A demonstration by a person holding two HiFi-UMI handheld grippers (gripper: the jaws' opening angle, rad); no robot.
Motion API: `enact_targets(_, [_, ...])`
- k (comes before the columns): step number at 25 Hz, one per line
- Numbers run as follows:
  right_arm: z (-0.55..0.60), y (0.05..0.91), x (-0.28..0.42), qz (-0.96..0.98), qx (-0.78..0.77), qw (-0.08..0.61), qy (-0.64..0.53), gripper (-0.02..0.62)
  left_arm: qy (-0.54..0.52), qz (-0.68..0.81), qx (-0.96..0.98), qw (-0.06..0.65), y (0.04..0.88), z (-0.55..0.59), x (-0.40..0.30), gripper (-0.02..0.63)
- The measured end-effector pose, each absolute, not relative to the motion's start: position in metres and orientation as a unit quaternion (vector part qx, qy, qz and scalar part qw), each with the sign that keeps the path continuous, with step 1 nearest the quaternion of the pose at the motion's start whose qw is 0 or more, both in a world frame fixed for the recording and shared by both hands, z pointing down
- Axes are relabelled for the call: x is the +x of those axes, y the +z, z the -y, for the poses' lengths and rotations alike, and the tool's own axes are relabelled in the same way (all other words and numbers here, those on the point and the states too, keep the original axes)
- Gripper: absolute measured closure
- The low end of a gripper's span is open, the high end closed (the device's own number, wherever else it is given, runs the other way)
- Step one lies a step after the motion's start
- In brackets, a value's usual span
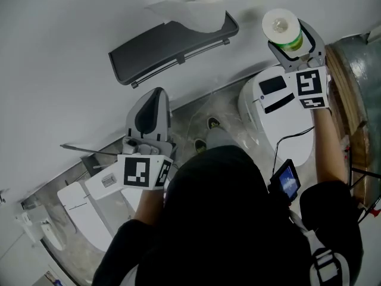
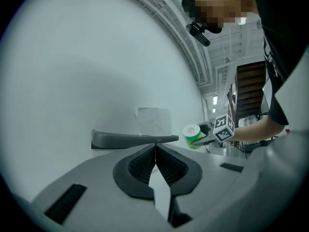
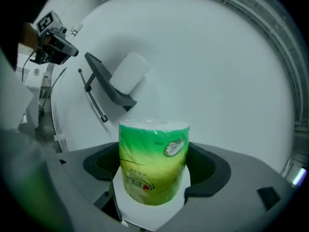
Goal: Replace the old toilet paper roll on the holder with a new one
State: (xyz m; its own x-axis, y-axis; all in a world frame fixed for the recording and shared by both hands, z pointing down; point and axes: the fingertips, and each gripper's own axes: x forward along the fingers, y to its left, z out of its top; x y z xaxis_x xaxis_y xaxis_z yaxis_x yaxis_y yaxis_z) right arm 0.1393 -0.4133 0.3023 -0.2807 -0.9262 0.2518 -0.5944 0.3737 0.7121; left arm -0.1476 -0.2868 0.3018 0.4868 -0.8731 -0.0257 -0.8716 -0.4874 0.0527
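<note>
Nearest the head camera is the person's dark-clad upper body (image 1: pixel 226 219), with a small lit screen (image 1: pixel 287 180) at the chest and both arms reaching toward a white wall (image 1: pixel 71 28). On the person's right, the right gripper (image 1: pixel 292 43) is held up close to the wall, above a white toilet (image 1: pixel 262 118). Its jaws are clamped on the sides of a new roll (image 1: pixel 283 27) in green plastic wrap. In the right gripper view this gripper (image 3: pixel 153 178) holds the wrapped roll (image 3: pixel 153 166) upright between its dark pads. The holder (image 3: pixel 108 83) lies off to the left in that view. Mounted on the wall, the dark grey holder (image 1: pixel 166 49) is a shelf-like tray with a thin bar along its lower edge. The old roll (image 1: pixel 205 2) sits at the holder's right end, and a loose sheet spreads over the tray's top. The new roll is to the right of the holder and apart from it. On the other side, the left gripper (image 1: pixel 153 100) is below the holder and not touching it. In its own view, the left gripper (image 2: pixel 155 153) has its jaws closed together with nothing between them. Beyond them are the holder (image 2: pixel 130 139), the old roll (image 2: pixel 154 121) and, further right, the green roll (image 2: pixel 192 136).
</note>
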Motion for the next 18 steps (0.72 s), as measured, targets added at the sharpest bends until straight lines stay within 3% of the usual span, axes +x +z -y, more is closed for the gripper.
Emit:
enact_targets(11, [0.425, 0.370, 0.121, 0.712, 0.434, 0.451, -0.317, 0.186, -0.027, 0.525, 0.850, 0.020, 0.299, 0.286, -0.161, 0.582])
enact_targets(18, [0.431, 0.393, 0.094, 0.699, 0.389, 0.481, -0.358, 0.186, -0.026, 0.539, 0.841, 0.023, 0.303, 0.287, -0.175, 0.582])
